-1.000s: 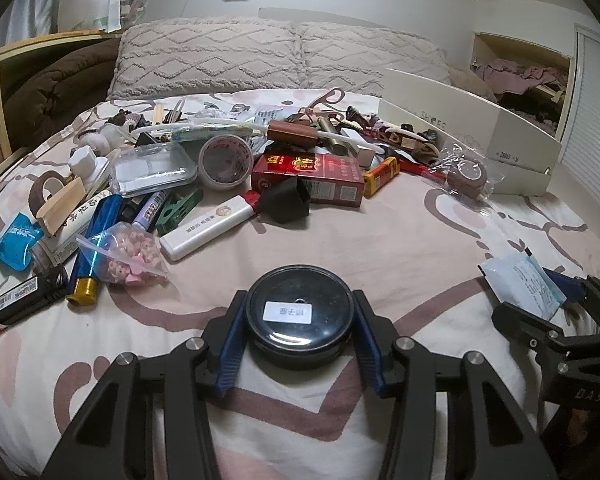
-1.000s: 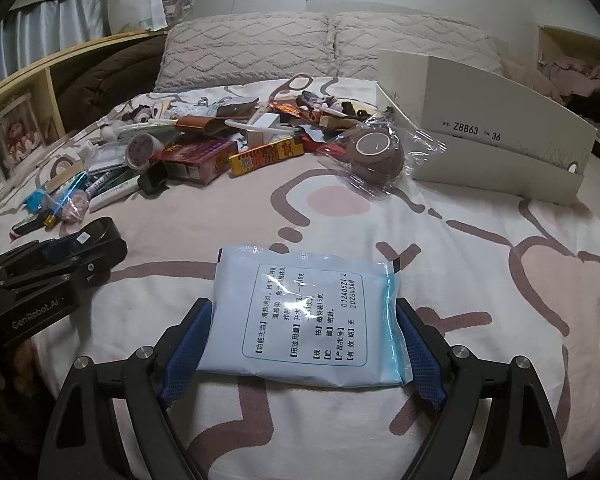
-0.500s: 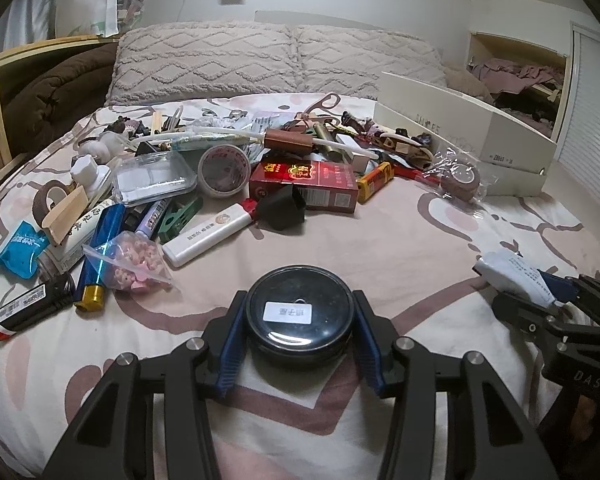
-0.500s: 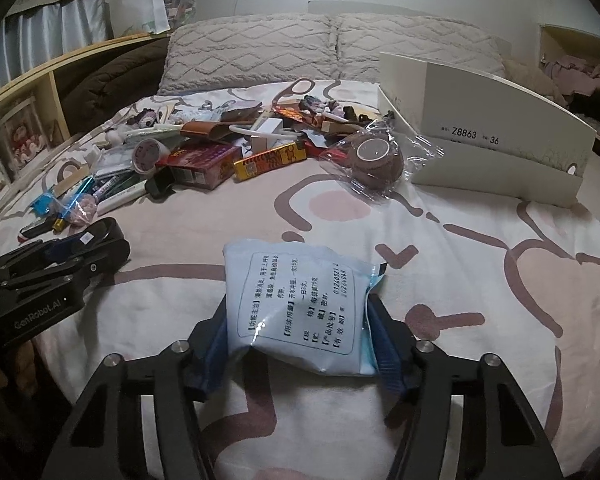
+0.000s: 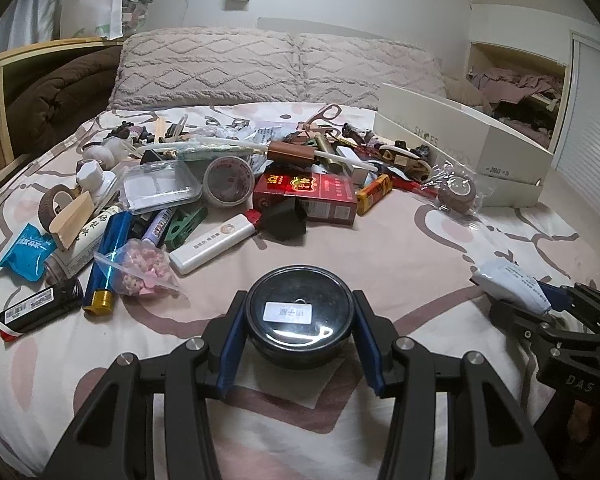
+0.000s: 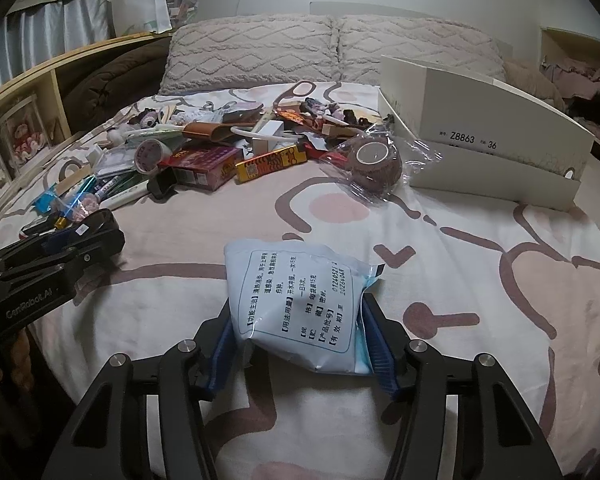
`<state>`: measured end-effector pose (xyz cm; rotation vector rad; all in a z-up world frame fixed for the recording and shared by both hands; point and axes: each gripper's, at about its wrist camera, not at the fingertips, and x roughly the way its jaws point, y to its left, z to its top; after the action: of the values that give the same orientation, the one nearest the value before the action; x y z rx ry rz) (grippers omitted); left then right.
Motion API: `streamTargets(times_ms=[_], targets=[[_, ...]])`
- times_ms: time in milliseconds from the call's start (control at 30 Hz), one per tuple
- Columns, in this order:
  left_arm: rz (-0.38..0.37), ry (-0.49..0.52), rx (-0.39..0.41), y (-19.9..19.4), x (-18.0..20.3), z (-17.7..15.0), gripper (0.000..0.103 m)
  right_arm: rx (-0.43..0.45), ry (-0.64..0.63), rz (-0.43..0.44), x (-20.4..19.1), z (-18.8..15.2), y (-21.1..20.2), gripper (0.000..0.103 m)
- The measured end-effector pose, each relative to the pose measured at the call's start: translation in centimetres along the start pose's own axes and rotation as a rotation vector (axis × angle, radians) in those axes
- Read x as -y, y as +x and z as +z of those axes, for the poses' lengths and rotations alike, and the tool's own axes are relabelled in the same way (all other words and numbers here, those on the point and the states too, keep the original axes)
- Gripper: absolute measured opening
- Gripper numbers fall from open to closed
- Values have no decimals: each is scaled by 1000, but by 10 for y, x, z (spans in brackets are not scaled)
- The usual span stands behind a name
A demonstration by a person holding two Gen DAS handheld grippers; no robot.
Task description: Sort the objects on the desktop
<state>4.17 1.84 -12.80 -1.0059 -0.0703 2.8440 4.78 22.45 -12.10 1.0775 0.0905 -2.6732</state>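
A round black tin (image 5: 300, 334) with a white label sits between the blue pads of my left gripper (image 5: 300, 312), which is shut on it just above the bedsheet. In the right wrist view a pale blue printed packet (image 6: 296, 292) is buckled upward between the pads of my right gripper (image 6: 300, 320), whose jaws are closing on it. The right gripper (image 5: 540, 308) with the packet (image 5: 512, 284) also shows at the right edge of the left wrist view. The left gripper (image 6: 60, 248) lies at the left of the right wrist view.
A heap of small items covers the far half of the bed: a red carton (image 5: 304, 196), a white lighter-shaped case (image 5: 216, 244), a bag of pink beads (image 5: 140, 272), a wrapped tape roll (image 6: 376, 160). A white shoe box (image 6: 480, 132) stands at the right, with pillows (image 5: 268, 64) behind.
The right gripper's jaws have closed in on the blue packet, which went from lying flat to bulging upward. The left gripper still holds the tin in the same place.
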Motion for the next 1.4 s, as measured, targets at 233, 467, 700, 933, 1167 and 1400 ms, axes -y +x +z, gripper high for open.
streamTargets(times_ms=[233, 467, 700, 933, 1167, 1400], targets=[[-2, 10, -7, 1, 2, -1, 49, -9, 0, 28, -2, -2, 5, 83], [-7, 2, -12, 1, 2, -3, 49, -14, 31, 42, 1, 0, -1, 92], [-14, 3, -15, 2, 2, -3, 49, -51, 10, 39, 1, 6, 6, 92], [-17, -3, -4, 0, 0, -1, 49, -71, -29, 35, -8, 6, 11, 92], [-18, -3, 0, -2, 0, 0, 49, -46, -71, 27, -15, 5, 8, 73], [-20, -1, 4, -3, 2, 1, 49, -39, -47, 34, -11, 8, 3, 69]])
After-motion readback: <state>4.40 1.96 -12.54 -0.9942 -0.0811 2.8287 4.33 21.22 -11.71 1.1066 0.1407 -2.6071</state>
